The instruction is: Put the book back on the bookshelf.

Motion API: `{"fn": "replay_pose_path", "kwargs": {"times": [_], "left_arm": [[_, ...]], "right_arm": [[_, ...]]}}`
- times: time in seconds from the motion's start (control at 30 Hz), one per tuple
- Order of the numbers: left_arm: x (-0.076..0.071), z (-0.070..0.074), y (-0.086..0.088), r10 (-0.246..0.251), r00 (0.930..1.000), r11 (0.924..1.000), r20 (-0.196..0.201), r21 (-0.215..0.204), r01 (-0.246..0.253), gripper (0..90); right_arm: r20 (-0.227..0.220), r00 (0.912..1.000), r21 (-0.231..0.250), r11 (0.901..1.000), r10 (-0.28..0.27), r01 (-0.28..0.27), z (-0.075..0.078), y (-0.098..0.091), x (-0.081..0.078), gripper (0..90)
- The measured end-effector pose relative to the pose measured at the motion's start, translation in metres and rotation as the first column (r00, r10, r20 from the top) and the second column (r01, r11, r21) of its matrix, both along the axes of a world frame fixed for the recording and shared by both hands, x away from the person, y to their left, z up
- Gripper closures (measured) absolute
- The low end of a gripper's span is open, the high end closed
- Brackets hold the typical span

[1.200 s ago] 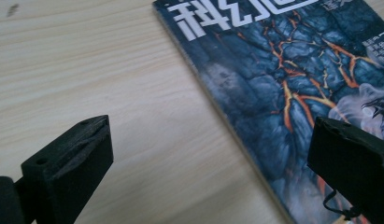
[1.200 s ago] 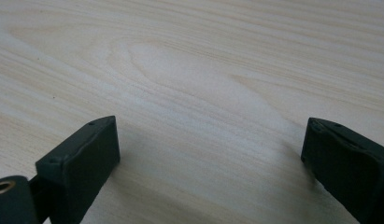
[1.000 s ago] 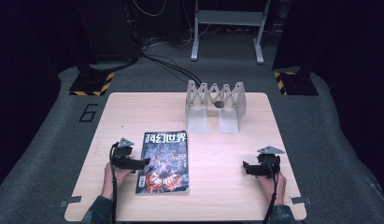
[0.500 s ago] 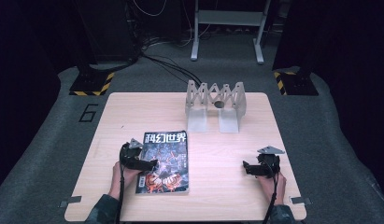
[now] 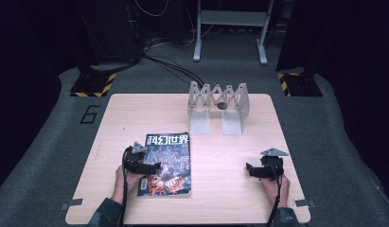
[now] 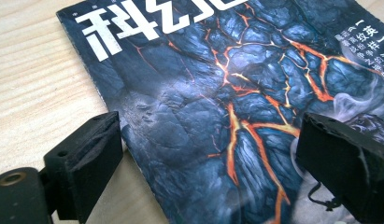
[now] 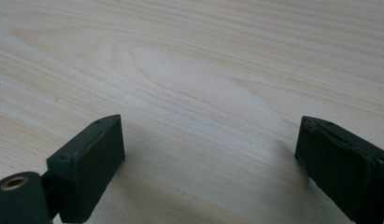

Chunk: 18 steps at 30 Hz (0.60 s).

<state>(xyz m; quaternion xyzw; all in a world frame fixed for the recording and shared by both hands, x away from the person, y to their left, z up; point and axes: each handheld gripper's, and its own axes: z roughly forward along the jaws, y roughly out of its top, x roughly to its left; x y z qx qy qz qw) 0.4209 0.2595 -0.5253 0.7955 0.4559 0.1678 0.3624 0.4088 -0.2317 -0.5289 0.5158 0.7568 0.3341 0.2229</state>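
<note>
A magazine (image 5: 166, 163) with a dark cover of glowing orange cracks (image 6: 217, 93) lies flat on the wooden table (image 5: 230, 142), front left. My left gripper (image 5: 155, 166) reaches in over its left edge. In the left gripper view (image 6: 208, 158) one jaw sits by that edge on the wood and the other over the cover. The jaws have just been closing slightly, still wide apart, with the cover's edge between them and no pad pressing. My right gripper (image 5: 249, 169) rests front right, open over bare wood (image 7: 208, 158).
A grey metal zigzag rack (image 5: 219, 106) stands at the table's back middle with a small dark round thing in it. Beyond the table lie a grey floor, cables and hazard-striped stand feet (image 5: 92, 87).
My left gripper has slid right, from beside the magazine to over its left edge. The right gripper has stayed put.
</note>
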Motion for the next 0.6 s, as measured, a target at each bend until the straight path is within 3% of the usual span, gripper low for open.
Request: {"fn": "replay_pose_path", "kwargs": {"times": [0.3,0.6], "left_arm": [[-0.009,0.001,-0.012,-0.030,0.9995,0.9994,-0.006,0.016,0.030,8.3],[-0.016,0.002,-0.027,-0.026,0.9996,0.9994,-0.010,0.021,0.026,8.3]], "right_arm": [[0.001,1.0000,-0.004,1.0000,0.006,-0.006,0.000,0.000,0.000,8.3],[0.001,1.0000,-0.002,1.0000,0.007,-0.007,0.000,0.000,0.000,8.8]]}}
